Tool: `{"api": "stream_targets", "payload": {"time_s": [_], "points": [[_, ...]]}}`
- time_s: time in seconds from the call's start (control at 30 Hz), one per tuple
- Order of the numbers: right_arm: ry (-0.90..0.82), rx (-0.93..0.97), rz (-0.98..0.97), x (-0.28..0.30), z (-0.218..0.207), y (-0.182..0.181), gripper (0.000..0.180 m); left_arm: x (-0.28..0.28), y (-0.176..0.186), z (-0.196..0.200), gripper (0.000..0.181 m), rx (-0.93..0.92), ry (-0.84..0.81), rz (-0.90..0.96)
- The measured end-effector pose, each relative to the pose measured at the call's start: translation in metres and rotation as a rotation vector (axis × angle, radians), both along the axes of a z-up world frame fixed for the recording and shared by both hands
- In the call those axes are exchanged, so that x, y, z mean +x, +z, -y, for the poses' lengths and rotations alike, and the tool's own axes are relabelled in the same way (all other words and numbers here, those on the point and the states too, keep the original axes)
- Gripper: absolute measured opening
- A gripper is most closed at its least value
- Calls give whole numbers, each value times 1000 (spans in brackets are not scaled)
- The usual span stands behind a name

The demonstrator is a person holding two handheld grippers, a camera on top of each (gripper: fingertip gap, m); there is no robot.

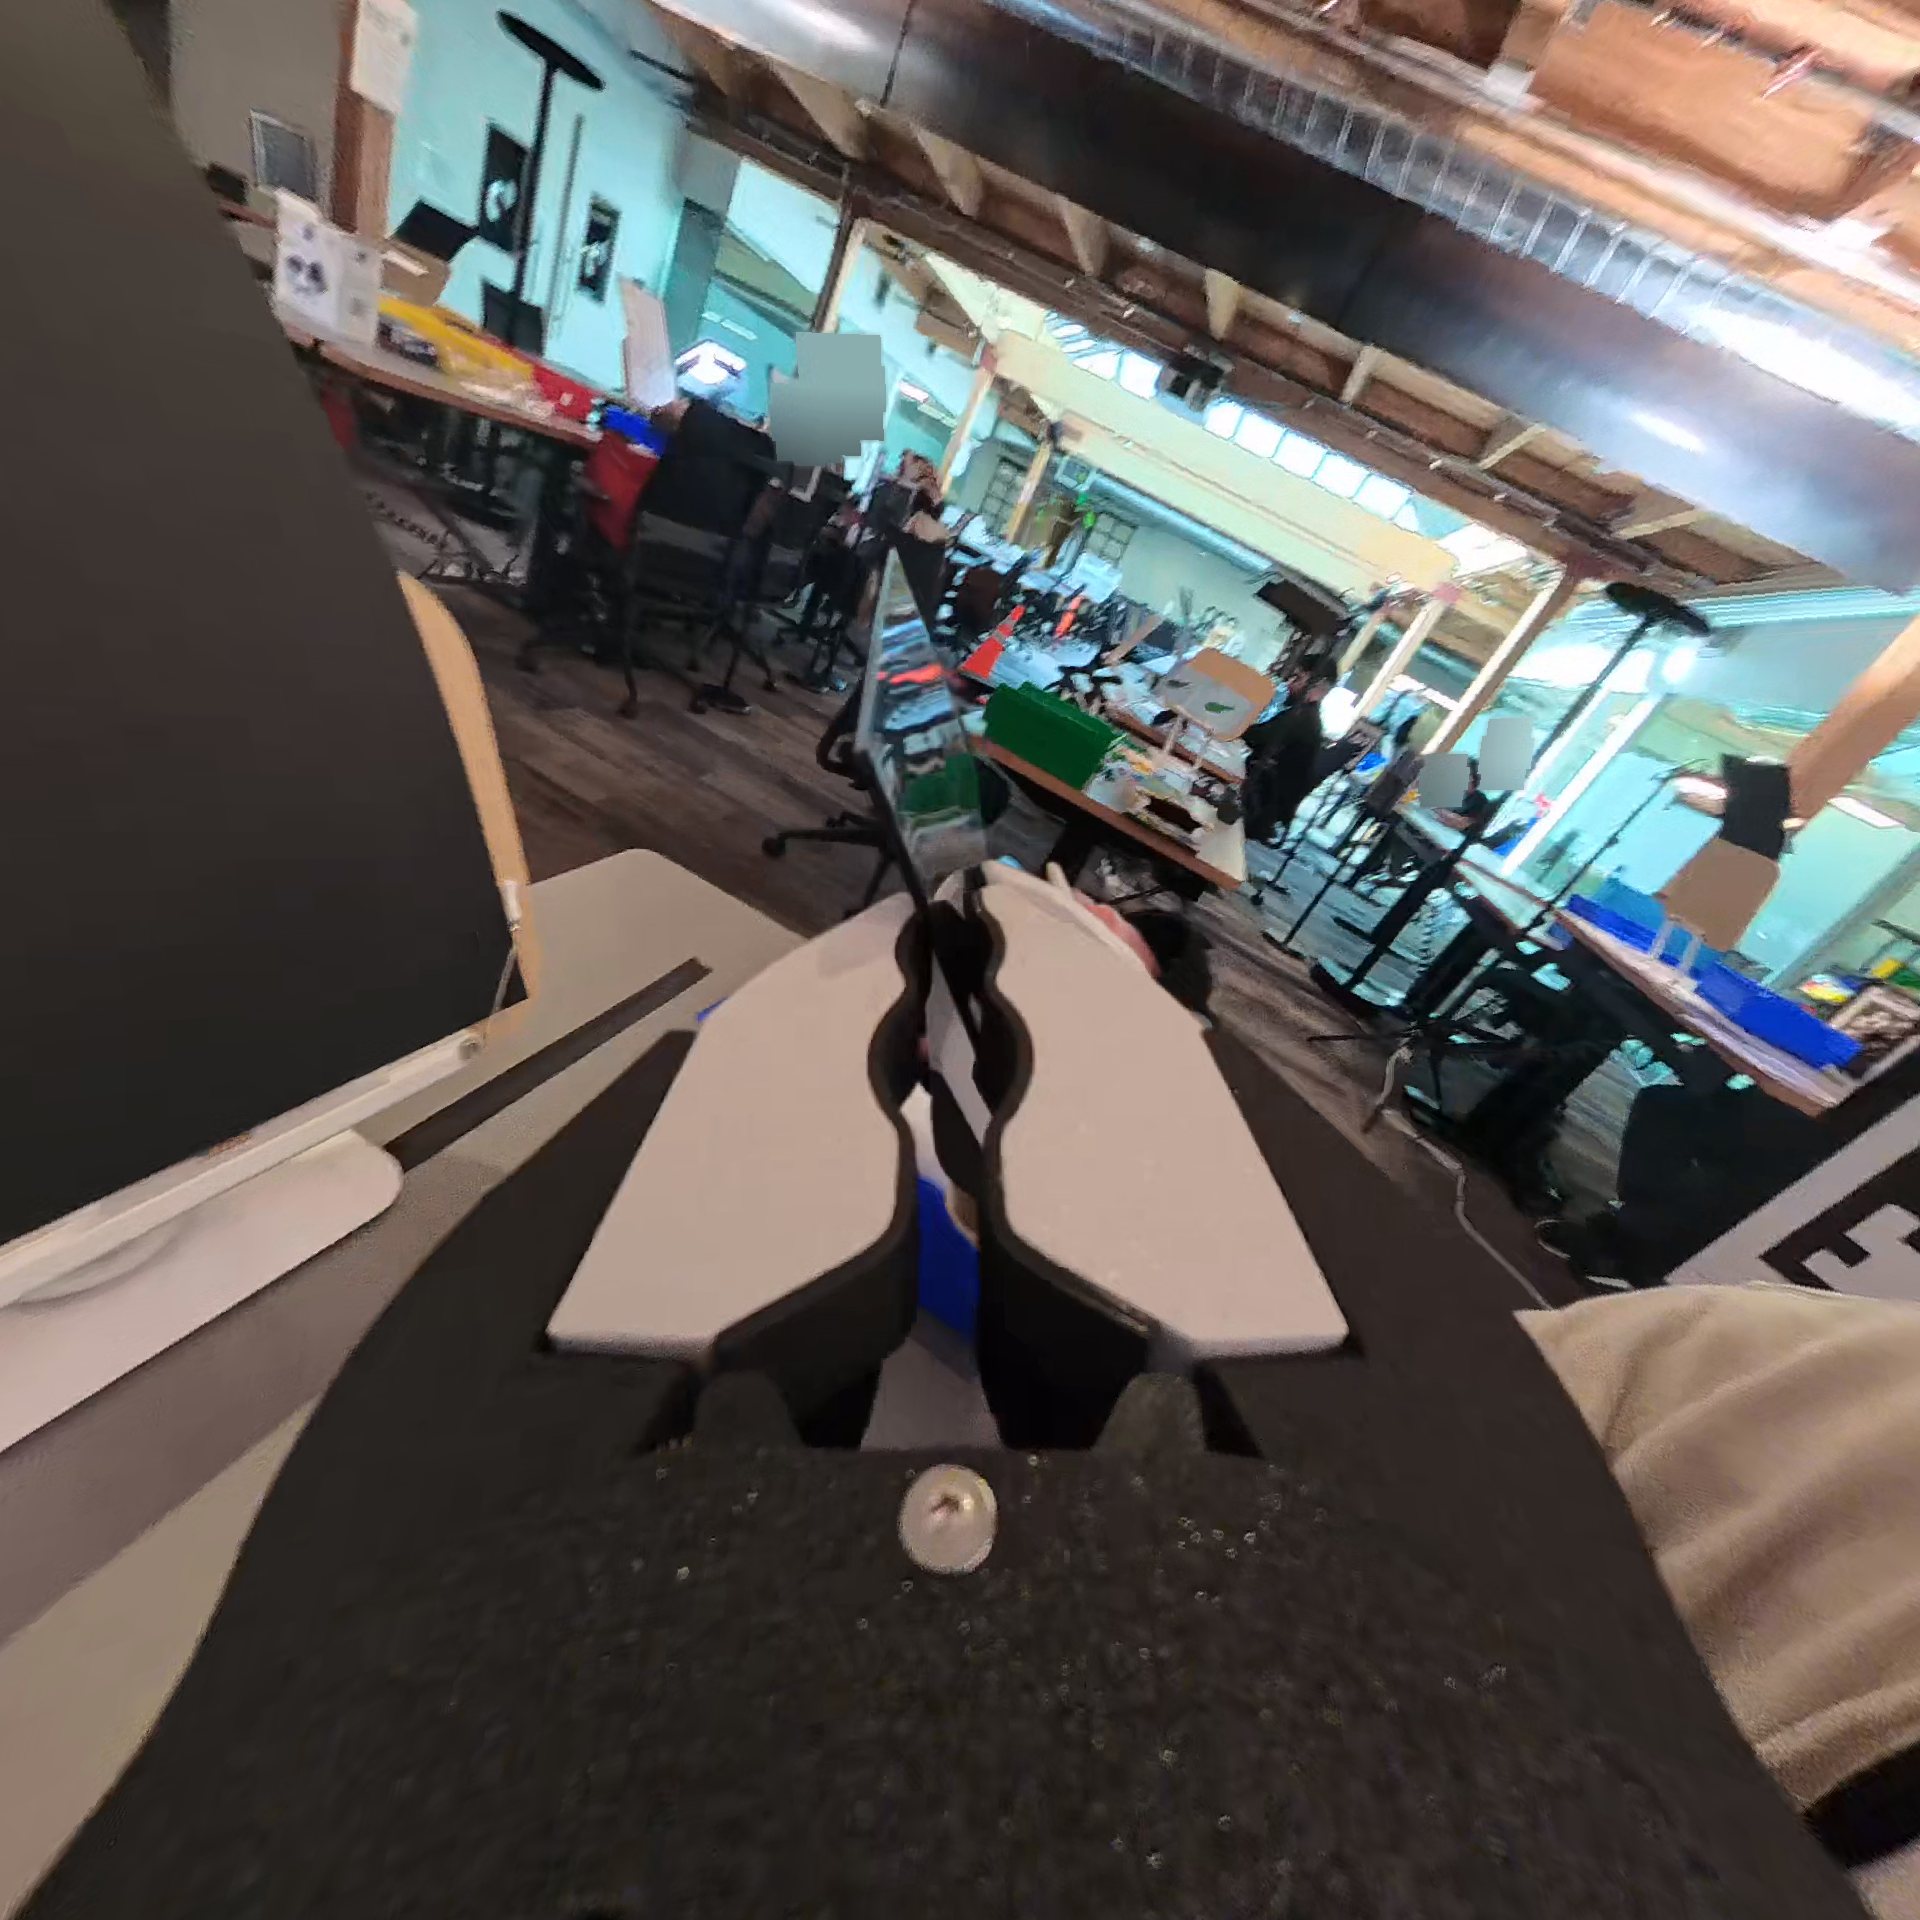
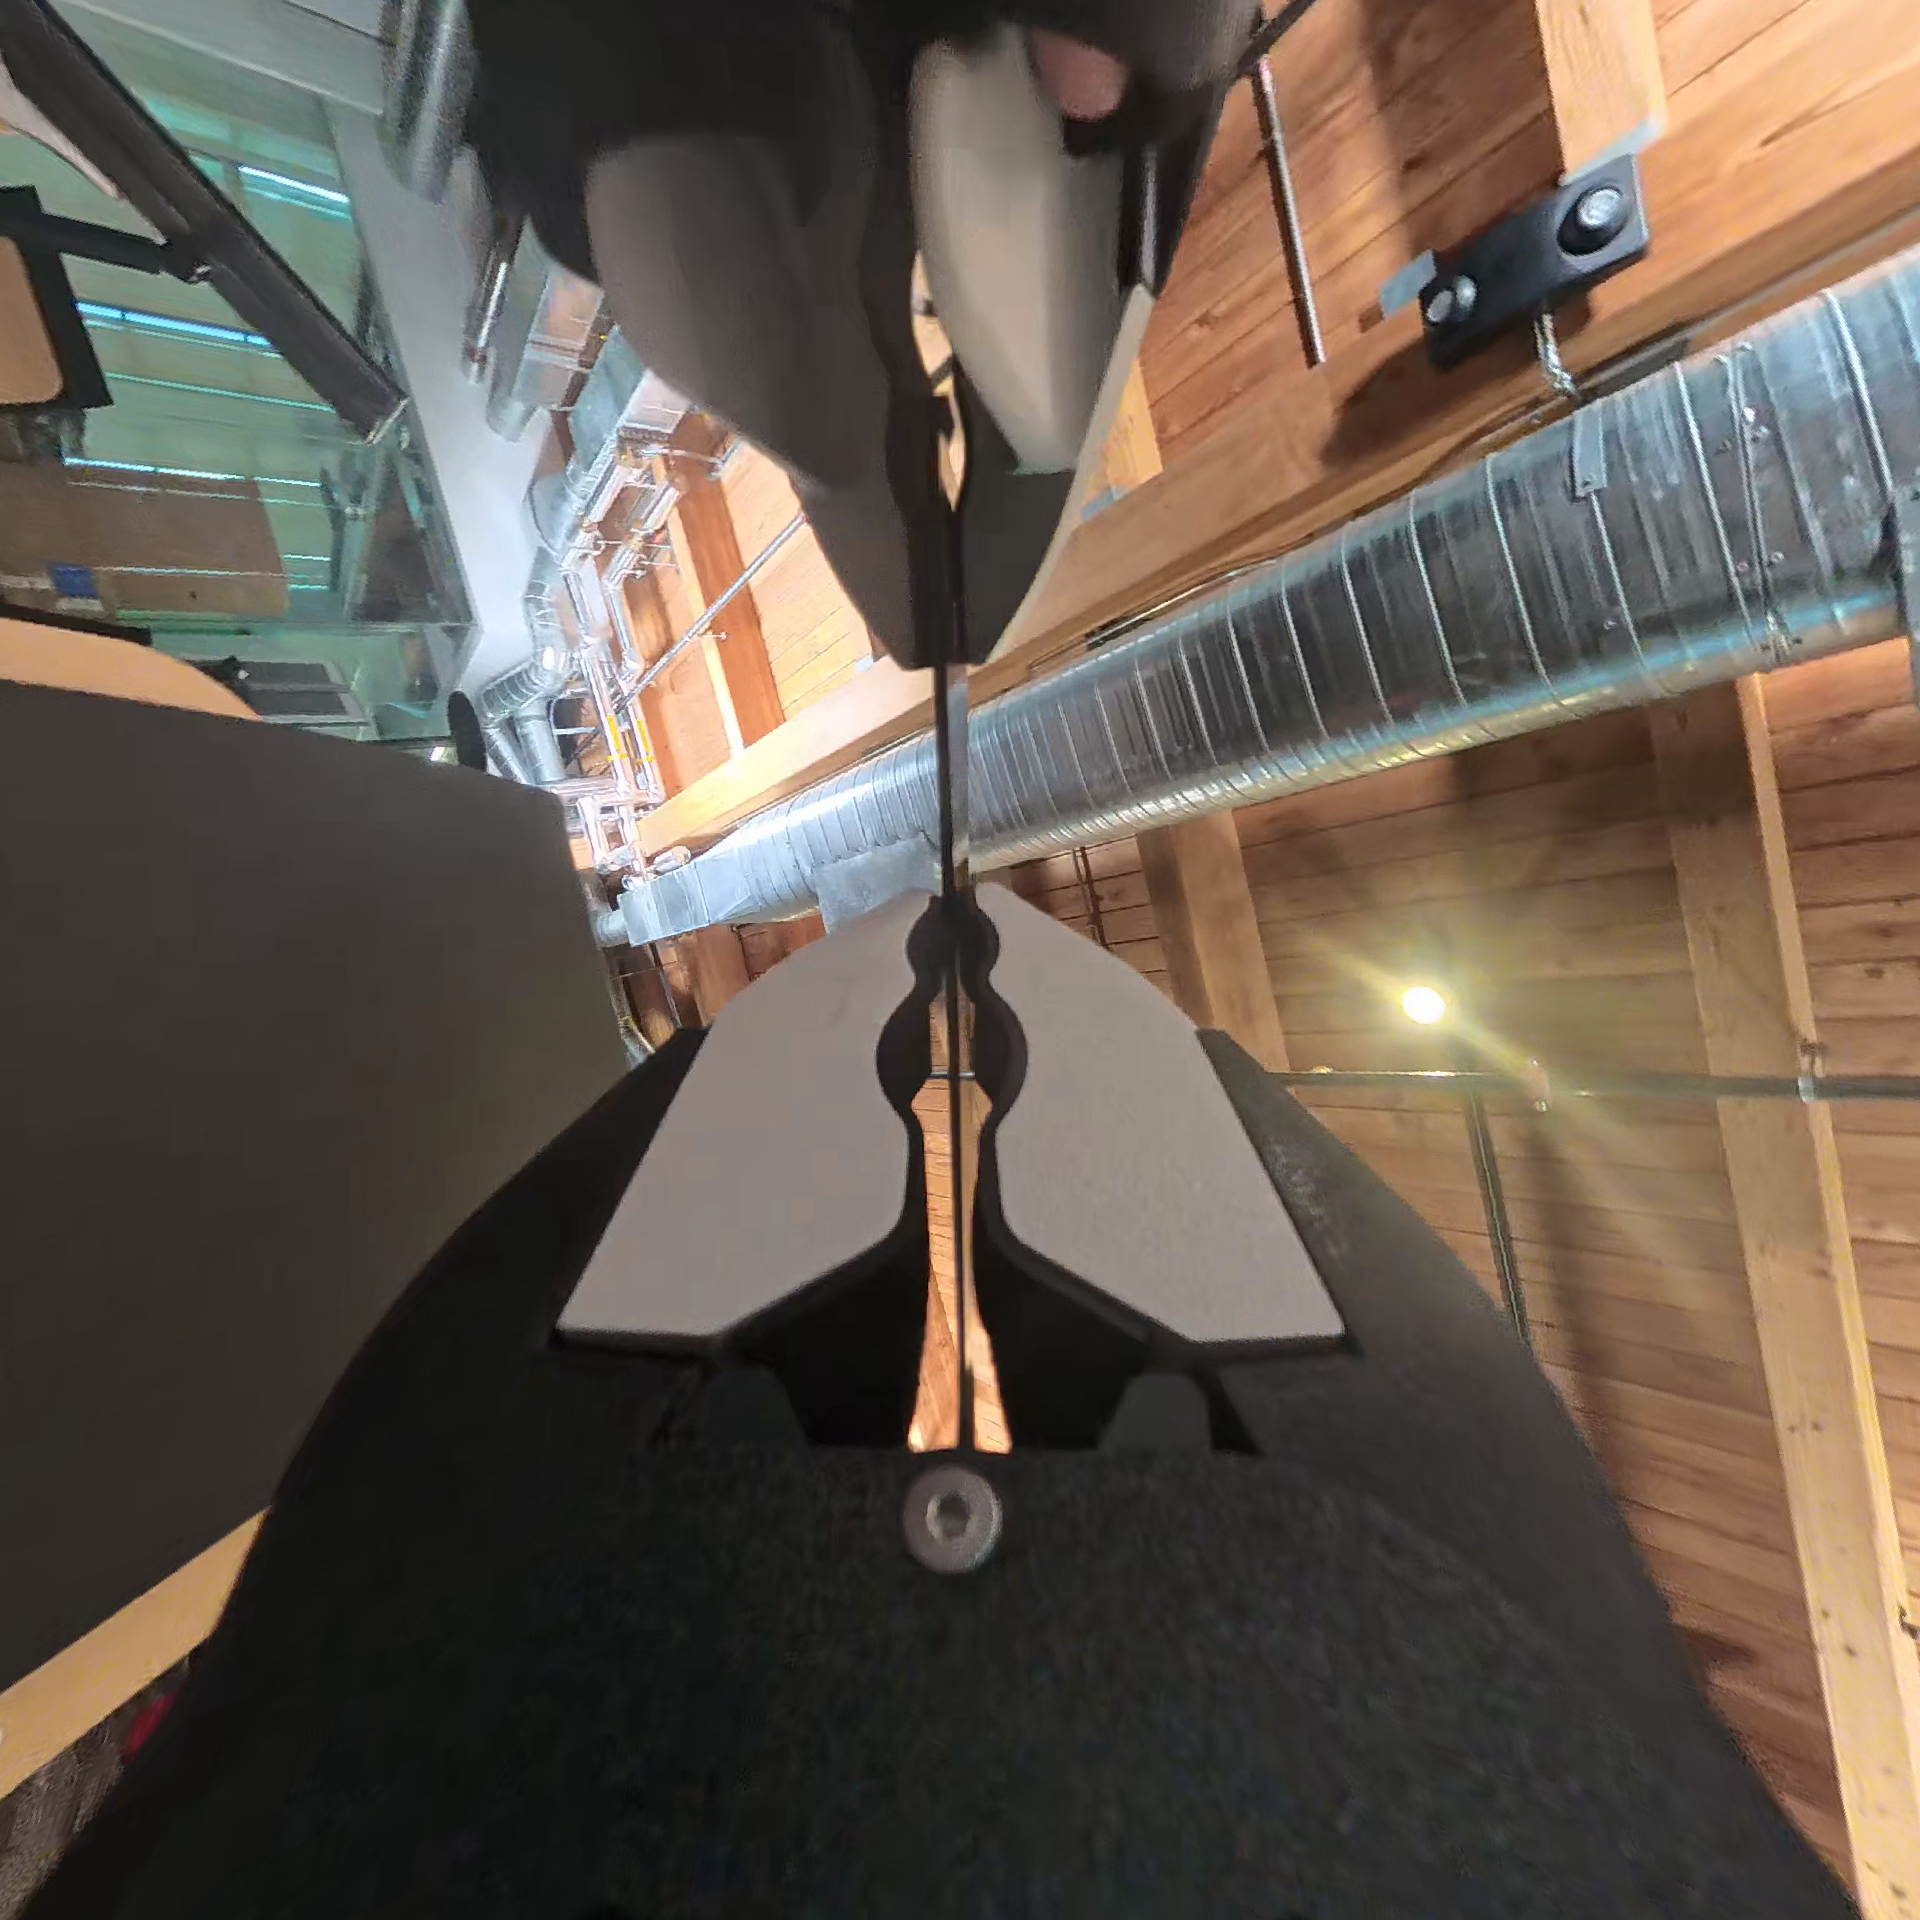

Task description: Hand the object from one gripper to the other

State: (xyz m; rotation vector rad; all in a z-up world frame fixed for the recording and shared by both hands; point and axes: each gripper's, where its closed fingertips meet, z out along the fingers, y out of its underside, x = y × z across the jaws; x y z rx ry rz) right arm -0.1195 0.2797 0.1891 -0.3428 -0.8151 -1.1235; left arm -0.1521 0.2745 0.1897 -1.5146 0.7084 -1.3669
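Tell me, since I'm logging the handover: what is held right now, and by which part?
A thin flat reflective sheet, held edge-on by both: right tongs pinch one end, left tongs the opposite end.

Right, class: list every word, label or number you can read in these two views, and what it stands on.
White sheet on the wall: print too blurred to read.
White board on the far table: too small to read.
Black-and-white marker: a pattern, no words.
Right wrist view: nothing legible.
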Motion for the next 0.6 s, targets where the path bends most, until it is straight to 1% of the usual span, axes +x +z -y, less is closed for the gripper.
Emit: {"api": "stream_targets", "payload": {"time_s": [0.07,0.1,0.17,0.2,0.23,0.3,0.33,0.4,0.43,0.5,0.53,0.57,0.6], "points": [[10,-12,23,-3,-4,-6,5,-1,-3,-1,2,8,0,-26],[28,21,25,-4,-1,-6,7,-1,-2,3,1,10,-26,-22],[128,100,46,-9,14,-8,6,-2,2,11,1,24,-73,-11],[194,83,52,-12,20,-10,6,-3,6,12,0,39,-71,1],[239,29,45,-14,22,-13,8,-6,9,12,1,61,-45,7],[263,-77,28,-15,20,-16,24,-16,16,8,1,132,41,0],[281,-106,-4,-12,20,-13,28,-22,19,7,1,159,80,2],[337,-202,-93,-3,18,-6,32,-35,30,9,1,205,117,46],[381,-262,-156,3,17,-2,32,-41,35,12,1,218,124,70],[495,-438,-287,12,12,2,31,-53,43,16,1,244,133,110],[564,-545,-340,14,10,2,25,-58,47,17,1,262,143,126],[637,-679,-390,14,7,-1,28,-63,48,18,1,273,146,128],[703,-784,-448,15,5,-2,39,-66,47,18,1,275,148,120]]}}
